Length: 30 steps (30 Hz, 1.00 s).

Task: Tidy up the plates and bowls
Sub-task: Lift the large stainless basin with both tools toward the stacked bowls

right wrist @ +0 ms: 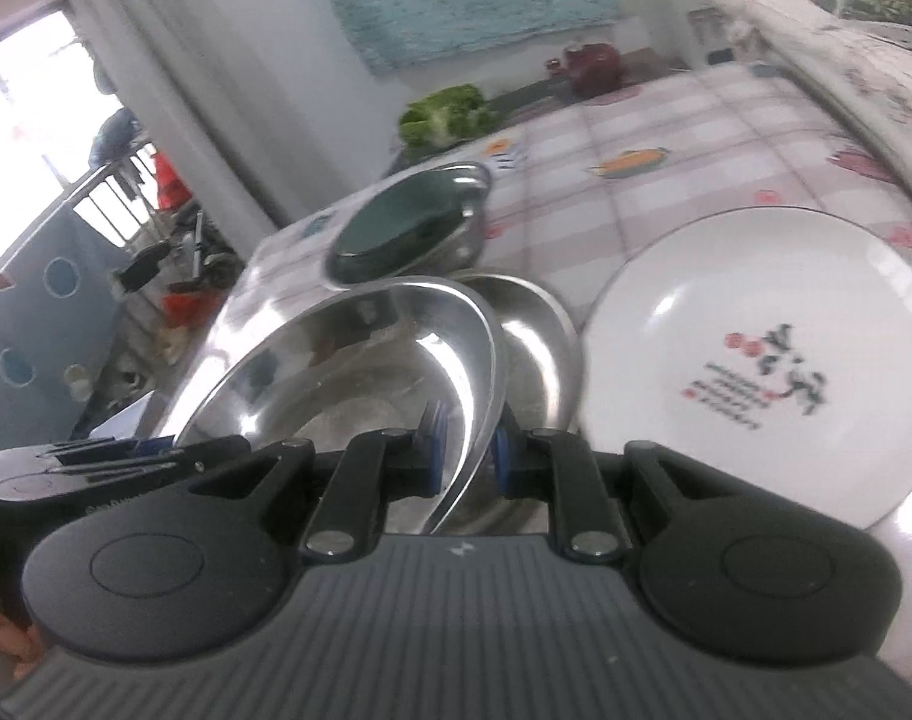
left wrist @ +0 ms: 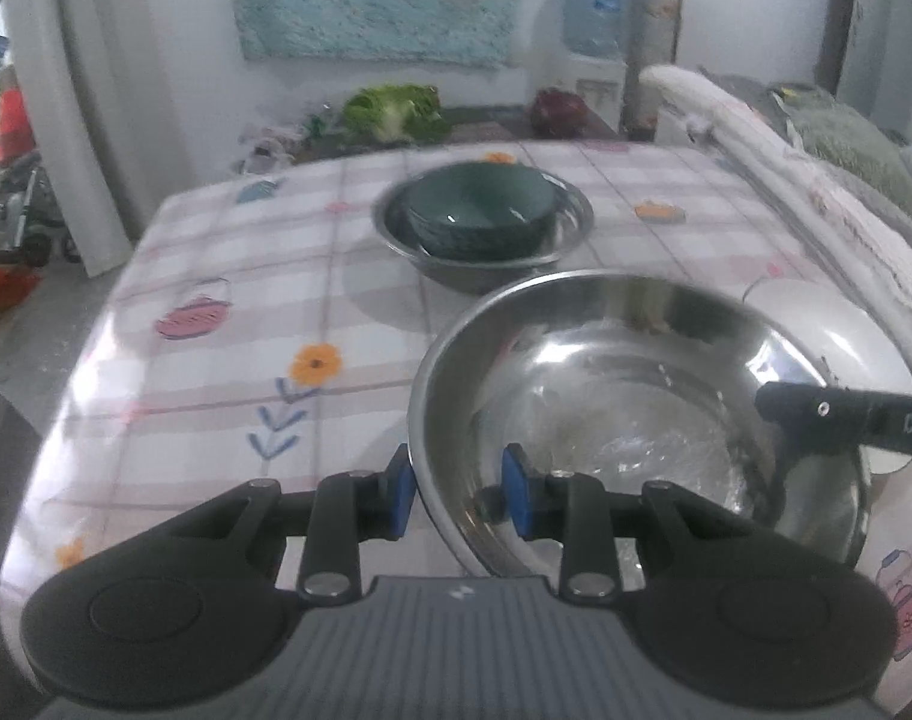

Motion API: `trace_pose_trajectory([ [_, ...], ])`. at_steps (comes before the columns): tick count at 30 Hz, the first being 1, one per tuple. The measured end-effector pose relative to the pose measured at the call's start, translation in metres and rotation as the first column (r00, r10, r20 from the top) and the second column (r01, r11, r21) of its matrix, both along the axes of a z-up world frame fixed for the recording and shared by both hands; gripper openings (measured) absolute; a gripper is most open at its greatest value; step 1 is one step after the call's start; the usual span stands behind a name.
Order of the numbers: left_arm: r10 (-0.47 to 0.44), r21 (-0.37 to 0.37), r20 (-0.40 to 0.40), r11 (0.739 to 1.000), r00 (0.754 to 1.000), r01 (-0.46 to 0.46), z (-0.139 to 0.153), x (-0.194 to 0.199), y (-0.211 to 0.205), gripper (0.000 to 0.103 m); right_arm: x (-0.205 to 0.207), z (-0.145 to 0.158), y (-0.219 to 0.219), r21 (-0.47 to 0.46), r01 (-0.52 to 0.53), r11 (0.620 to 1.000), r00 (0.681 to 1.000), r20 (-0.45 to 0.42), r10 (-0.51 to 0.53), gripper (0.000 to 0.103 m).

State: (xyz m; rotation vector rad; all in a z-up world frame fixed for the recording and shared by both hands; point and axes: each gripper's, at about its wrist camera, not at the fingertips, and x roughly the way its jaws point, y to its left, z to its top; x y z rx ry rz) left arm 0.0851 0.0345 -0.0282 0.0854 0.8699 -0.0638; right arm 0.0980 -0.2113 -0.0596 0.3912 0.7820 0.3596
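A shiny steel bowl (left wrist: 630,420), wide and shallow with a rolled rim and a scuffed, mirror-like inside, is held over the near right part of the table (left wrist: 228,276), which wears a checked cloth printed with flowers and teapots. The left gripper (left wrist: 459,495) clamps the bowl's near rim, one blue pad outside the wall and one inside. The right gripper (right wrist: 465,450) pinches the rim on the bowl's other side in the same manner; in the left wrist view only its black finger tip shows, cut off at the picture's right edge, with the letters "DA" readable on it. In the right wrist view a second steel bowl (right wrist: 534,336) shows partly behind the held one, mostly hidden. Toward the table's far edge a dark green bowl (left wrist: 477,210) sits nested inside another steel bowl (left wrist: 570,222). A white plate (right wrist: 756,360) lies near the table's right edge, bearing a red and black flower design with small lines of writing too blurred to read. Greens (left wrist: 396,108) and a dark red pot (left wrist: 558,111) lie beyond the far edge, blurred.
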Motion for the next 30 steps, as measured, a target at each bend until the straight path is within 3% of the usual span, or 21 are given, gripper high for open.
trace_pose_trajectory([
  [11,-0.018,0.004,-0.068,1.000,0.998,0.019,-0.019,0.015,-0.005,0.031,0.022,-0.012,0.003,-0.059,-0.009,0.998,1.000,-0.017,0.008,0.022],
  [13,-0.016,0.005,-0.070,1.000,0.997,0.017,-0.019,0.016,-0.004,0.031,0.025,-0.011,0.005,-0.084,-0.013,0.996,1.000,-0.008,0.013,0.027],
  [18,-0.011,0.002,-0.063,1.000,0.998,0.011,-0.015,0.014,-0.001,0.032,0.028,-0.007,0.006,-0.122,-0.005,0.993,1.000,0.006,0.006,0.059],
  [21,0.002,0.000,-0.048,1.000,0.999,-0.002,-0.009,0.009,0.002,0.035,0.031,-0.007,0.005,-0.125,-0.003,0.992,1.000,0.010,0.005,0.069],
  [26,0.005,-0.022,-0.034,1.000,0.999,-0.006,-0.001,-0.003,0.002,0.042,0.033,-0.004,-0.001,-0.108,-0.003,0.994,1.000,0.029,0.006,0.072],
  [30,-0.050,-0.048,-0.018,0.998,0.999,0.049,0.005,-0.016,-0.013,0.047,0.023,0.000,-0.019,-0.083,0.021,0.996,0.998,0.056,-0.016,0.072],
])
